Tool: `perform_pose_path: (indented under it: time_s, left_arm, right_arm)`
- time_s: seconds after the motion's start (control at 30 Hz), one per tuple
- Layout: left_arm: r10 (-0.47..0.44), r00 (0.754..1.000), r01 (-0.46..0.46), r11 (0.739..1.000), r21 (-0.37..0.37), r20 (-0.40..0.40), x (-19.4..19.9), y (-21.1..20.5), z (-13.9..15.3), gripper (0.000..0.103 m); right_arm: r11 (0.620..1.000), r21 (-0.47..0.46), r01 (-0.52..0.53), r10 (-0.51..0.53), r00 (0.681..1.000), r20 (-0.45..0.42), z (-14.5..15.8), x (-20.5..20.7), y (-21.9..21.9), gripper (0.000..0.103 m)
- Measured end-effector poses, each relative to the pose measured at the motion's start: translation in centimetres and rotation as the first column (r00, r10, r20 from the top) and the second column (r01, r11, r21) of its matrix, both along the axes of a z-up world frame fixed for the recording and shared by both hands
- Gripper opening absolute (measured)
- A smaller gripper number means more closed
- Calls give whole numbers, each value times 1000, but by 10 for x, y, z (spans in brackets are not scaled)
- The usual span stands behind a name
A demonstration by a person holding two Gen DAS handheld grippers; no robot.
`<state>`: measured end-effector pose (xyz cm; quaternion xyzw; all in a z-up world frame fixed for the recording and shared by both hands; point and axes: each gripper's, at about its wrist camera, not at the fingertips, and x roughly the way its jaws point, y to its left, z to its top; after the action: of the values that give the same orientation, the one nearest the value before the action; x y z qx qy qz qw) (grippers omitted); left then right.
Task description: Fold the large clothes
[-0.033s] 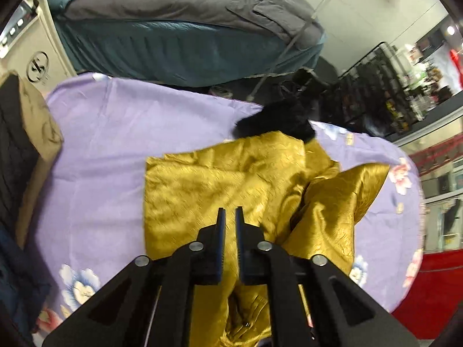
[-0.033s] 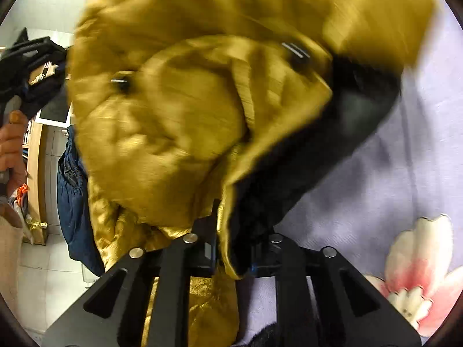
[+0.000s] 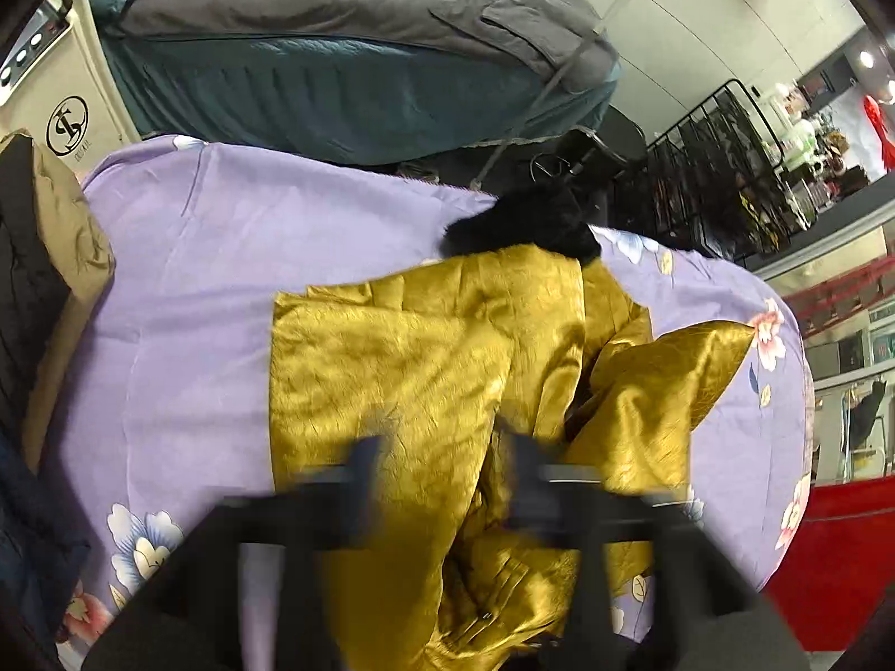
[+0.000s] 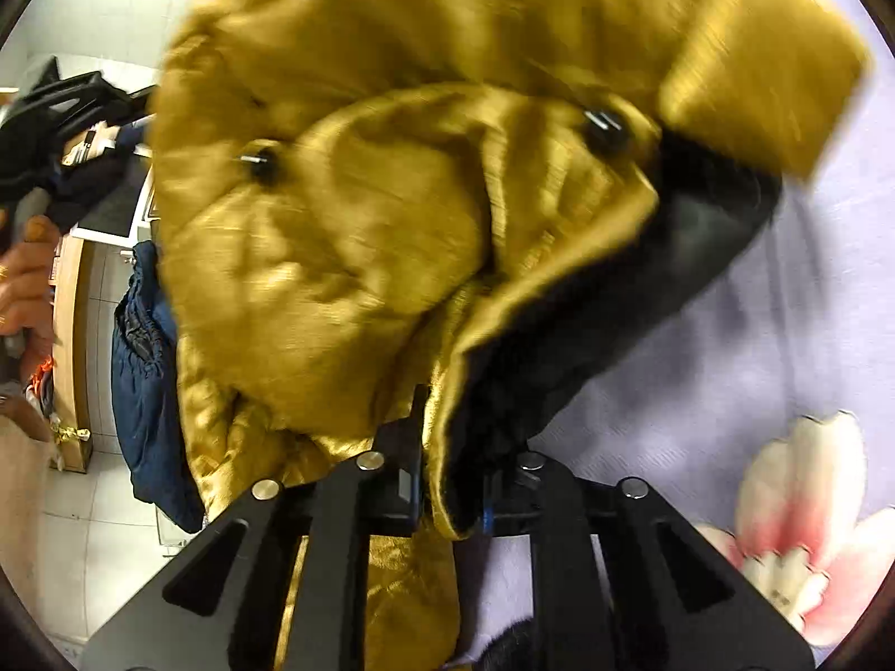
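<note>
A golden satin coat [image 3: 425, 369] with a black fur collar [image 3: 526, 223] lies spread on the lilac flowered bedsheet [image 3: 196, 279]. My left gripper [image 3: 442, 464] hovers just above the coat's near part, its jaws apart and blurred, holding nothing. In the right wrist view my right gripper [image 4: 447, 469] is shut on the coat's [image 4: 391, 212] front edge with its black lining [image 4: 643, 291], lifting it off the sheet [image 4: 755, 363]. Two dark buttons [image 4: 601, 126] show on the raised cloth.
A teal and grey bed [image 3: 335, 56] stands beyond the sheet. A tan and black garment [image 3: 50, 257] lies at the left edge. A black metal rack [image 3: 721, 168] is at the far right, a red surface [image 3: 828, 548] beside the sheet's right edge. A navy garment [image 4: 145, 391] hangs at left.
My left gripper has opened; its fingers were shut together before and now stand apart. The right gripper keeps its hold on the coat edge, with the cloth shifting slightly.
</note>
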<state>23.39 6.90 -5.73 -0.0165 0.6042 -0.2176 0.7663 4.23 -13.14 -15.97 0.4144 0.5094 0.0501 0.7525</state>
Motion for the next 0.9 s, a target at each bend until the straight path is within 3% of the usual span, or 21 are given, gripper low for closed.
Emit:
perform_pose_path:
  time_s: [0.03, 0.2, 0.3, 0.37, 0.43, 0.57, 0.67, 0.73, 0.87, 0.9]
  left_arm:
    - [-7, 1000, 7, 1000, -10, 10, -5, 2, 2, 90]
    - [-159, 987, 159, 987, -8, 14, -35, -37, -1, 90]
    - [-227, 974, 227, 974, -22, 13, -54, -57, -5, 91]
    - [-262, 965, 262, 965, -16, 10, -64, -71, -11, 91]
    - [-291, 957, 291, 957, -3, 1, -73, -81, -17, 91]
    - [-316, 947, 315, 949, -27, -49, -96, -100, -30, 91]
    - [-350, 935, 350, 937, 2, -64, -114, -111, -44, 92]
    - [-359, 931, 361, 932, 34, -65, -121, -113, -50, 92]
    - [-322, 945, 325, 944, 56, -56, -110, -103, -56, 92]
    - [-300, 952, 303, 952, 51, -53, -103, -100, -56, 92]
  right_arm:
    - [1000, -5, 19, -19, 1000, 4, 7, -6, -3, 12]
    - [968, -30, 251, -250, 968, 30, 56, -77, -68, 10]
    - [917, -97, 386, -380, 922, 74, 95, -137, -125, 9]
    - [870, -201, 451, -443, 893, 86, 114, -173, -157, 9]
    - [807, -246, 538, -531, 842, 99, 128, -203, -191, 9]
    - [610, -264, 747, -745, 655, 130, 149, -257, -259, 12]
    - [547, -288, 786, -813, 581, 42, 143, -267, -289, 35]
    - [537, -261, 802, -823, 566, 47, 140, -269, -288, 59]
    - [610, -236, 756, -773, 633, 30, 119, -268, -267, 62]
    - [619, -223, 753, -771, 636, 9, 111, -268, -259, 62]
